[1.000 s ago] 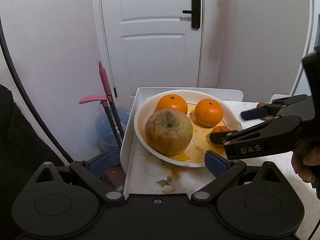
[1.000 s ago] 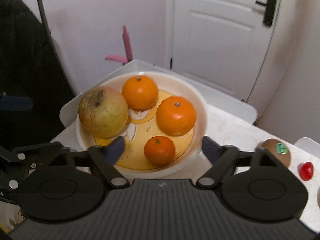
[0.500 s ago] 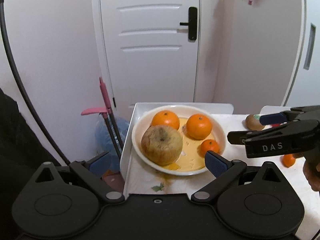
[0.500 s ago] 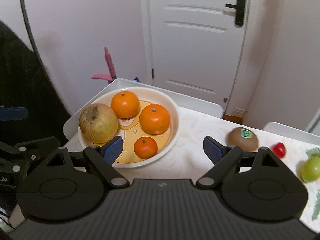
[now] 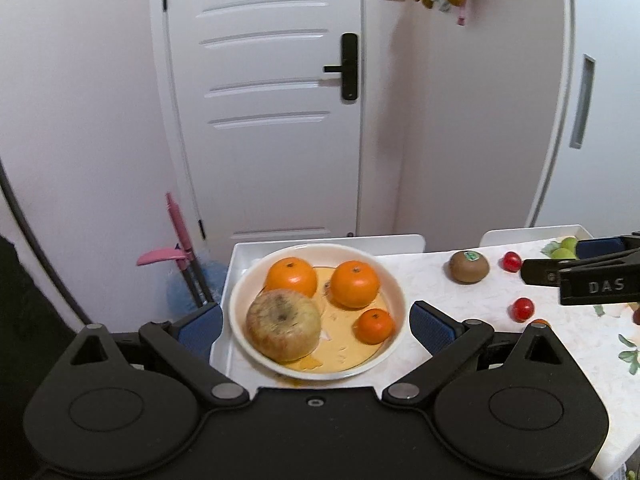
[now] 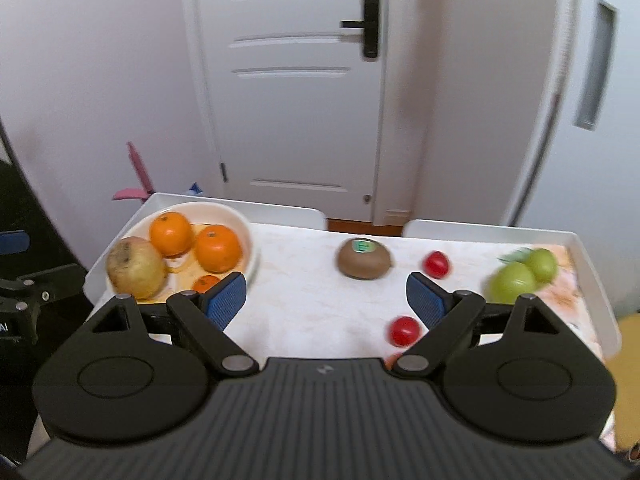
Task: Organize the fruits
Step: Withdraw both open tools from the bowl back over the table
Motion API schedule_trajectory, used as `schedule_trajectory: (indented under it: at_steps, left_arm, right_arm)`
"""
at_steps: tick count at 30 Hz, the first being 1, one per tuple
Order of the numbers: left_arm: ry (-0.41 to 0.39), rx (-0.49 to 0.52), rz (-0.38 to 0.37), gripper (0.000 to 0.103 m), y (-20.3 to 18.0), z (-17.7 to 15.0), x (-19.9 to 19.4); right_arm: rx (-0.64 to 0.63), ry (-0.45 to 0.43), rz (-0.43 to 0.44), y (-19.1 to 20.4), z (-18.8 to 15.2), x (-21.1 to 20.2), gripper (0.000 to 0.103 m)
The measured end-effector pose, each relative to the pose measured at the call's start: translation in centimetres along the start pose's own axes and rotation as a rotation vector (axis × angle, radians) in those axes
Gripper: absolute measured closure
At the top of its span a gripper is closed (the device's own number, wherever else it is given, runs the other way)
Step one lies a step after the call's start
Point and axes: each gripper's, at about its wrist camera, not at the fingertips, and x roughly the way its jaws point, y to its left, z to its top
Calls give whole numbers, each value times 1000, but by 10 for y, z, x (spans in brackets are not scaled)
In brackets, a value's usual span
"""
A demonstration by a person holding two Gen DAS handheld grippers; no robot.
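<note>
A white bowl [image 5: 394,280] at the table's left end holds a large brownish apple [image 5: 283,325], two big oranges [image 5: 354,283] and a small mandarin [image 5: 375,325]. My left gripper [image 5: 316,320] is open and empty, its jaws either side of the bowl. My right gripper [image 6: 326,298] is open and empty above the table's middle, also seen in the left wrist view [image 5: 580,276]. A kiwi [image 6: 363,258], two red cherry tomatoes [image 6: 404,331] and two green fruits [image 6: 514,282] lie loose on the table.
The table is a white raised-rim tray top [image 6: 592,272] with a floral cloth. A pink broom handle [image 5: 180,236] leans at the left by the wall. A white door [image 5: 272,120] stands behind. A small orange fruit [image 5: 540,323] peeks out behind my left gripper's right finger.
Both grippers have pulled back from the bowl and risen. The right gripper has swung right, from over the bowl to the table's middle, bringing the kiwi, tomatoes and green fruits into view.
</note>
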Motion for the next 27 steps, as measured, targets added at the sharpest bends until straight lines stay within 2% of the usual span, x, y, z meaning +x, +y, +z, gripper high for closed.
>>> schedule_trajectory:
  at_steps: [7, 13, 20, 27]
  left_arm:
    - [-4, 16, -12, 1, -24, 7, -5]
    - [-2, 8, 6, 2, -59, 10, -6]
    - [9, -30, 22, 2, -119, 7, 2]
    - [38, -88, 33, 2, -178, -13, 23]
  right_arm:
    - [45, -8, -27, -44, -7, -18, 1]
    - [30, -1, -39, -91, -14, -18, 1]
    - [-11, 29, -24, -147, -25, -2, 1]
    - [-51, 56, 21, -187, -38, 27, 1]
